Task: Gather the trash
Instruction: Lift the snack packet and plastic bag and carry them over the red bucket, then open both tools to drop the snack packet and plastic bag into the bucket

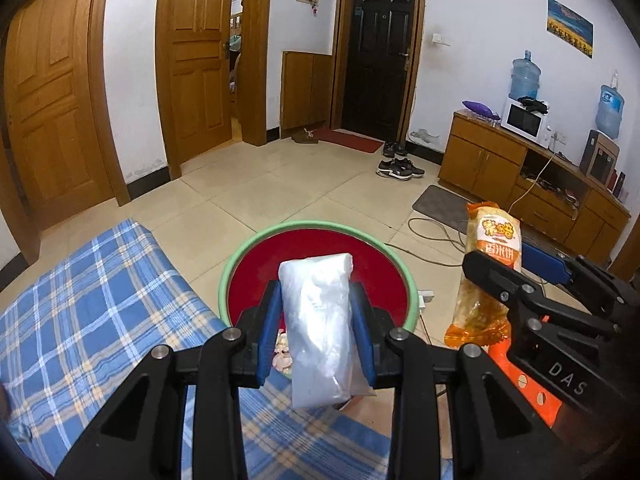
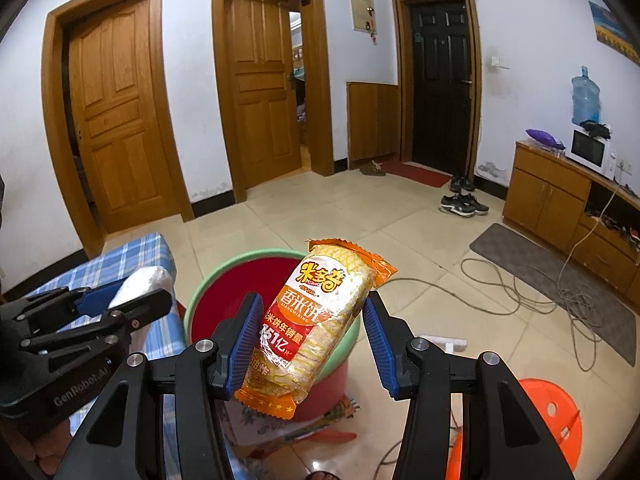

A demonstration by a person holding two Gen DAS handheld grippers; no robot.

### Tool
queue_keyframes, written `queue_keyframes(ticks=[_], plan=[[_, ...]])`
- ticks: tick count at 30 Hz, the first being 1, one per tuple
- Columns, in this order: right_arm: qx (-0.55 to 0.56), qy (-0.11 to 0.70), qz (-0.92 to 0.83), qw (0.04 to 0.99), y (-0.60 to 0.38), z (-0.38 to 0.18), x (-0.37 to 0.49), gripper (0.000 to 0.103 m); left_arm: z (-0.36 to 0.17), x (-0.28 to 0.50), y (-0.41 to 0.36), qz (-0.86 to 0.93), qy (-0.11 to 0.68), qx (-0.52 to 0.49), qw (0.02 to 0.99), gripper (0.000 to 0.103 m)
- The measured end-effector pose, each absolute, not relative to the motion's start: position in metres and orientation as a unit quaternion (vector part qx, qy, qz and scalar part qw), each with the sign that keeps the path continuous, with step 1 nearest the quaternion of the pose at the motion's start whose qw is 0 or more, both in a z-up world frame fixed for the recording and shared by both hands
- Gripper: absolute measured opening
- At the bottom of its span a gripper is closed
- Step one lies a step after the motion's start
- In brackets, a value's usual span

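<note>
left hand-held gripper (image 1: 318, 312) clamps white bag (image 1: 320, 328); right hand-held gripper (image 2: 312, 336) clamps cracker pack (image 2: 320, 320).

Snack pack (image 2: 320, 328) – "XIANGMIBING"; left tongs (image 2: 132, 290) – "GenRobot.AI".

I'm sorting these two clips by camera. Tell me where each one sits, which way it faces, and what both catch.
Left wrist: on the left gripper, looking forward and down over the red basin; its jaws clamp a white plastic bag; the right gripper shows at right.
Right wrist: on the right gripper, facing the same way; a rice cracker packet sits between its jaws; the left gripper shows at left.
Shared: basin, both packets, black door, checked cloth.
</note>
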State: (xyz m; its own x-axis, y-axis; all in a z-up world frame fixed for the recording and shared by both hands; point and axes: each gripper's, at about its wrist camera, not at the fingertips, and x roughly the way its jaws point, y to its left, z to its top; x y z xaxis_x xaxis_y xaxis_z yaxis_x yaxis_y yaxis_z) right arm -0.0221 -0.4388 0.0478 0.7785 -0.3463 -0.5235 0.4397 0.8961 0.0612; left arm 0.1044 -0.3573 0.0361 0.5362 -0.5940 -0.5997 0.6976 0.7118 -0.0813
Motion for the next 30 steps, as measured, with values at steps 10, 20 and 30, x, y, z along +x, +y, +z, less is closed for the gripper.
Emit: queue_keyframes(ticks=[10, 20, 30], plan=[[0.089, 0.261, -0.193, 0.942, -0.443, 0.040, 0.010, 0.052, 0.017, 0.139, -0.369, -0.357, 0.332, 0.077, 0.870, 0.035], [0.098, 0.262, -0.193, 0.940, -0.449, 0.024, 0.041, 0.052, -0.004, 0.165, -0.380, -0.350, 0.312, 0.063, 0.881, 0.035], [0.085, 0.256, -0.243, 0.932, -0.452, 0.003, 0.062, 0.052, -0.023, 0.186, -0.383, -0.349, 0.299, 0.053, 0.886, 0.035]])
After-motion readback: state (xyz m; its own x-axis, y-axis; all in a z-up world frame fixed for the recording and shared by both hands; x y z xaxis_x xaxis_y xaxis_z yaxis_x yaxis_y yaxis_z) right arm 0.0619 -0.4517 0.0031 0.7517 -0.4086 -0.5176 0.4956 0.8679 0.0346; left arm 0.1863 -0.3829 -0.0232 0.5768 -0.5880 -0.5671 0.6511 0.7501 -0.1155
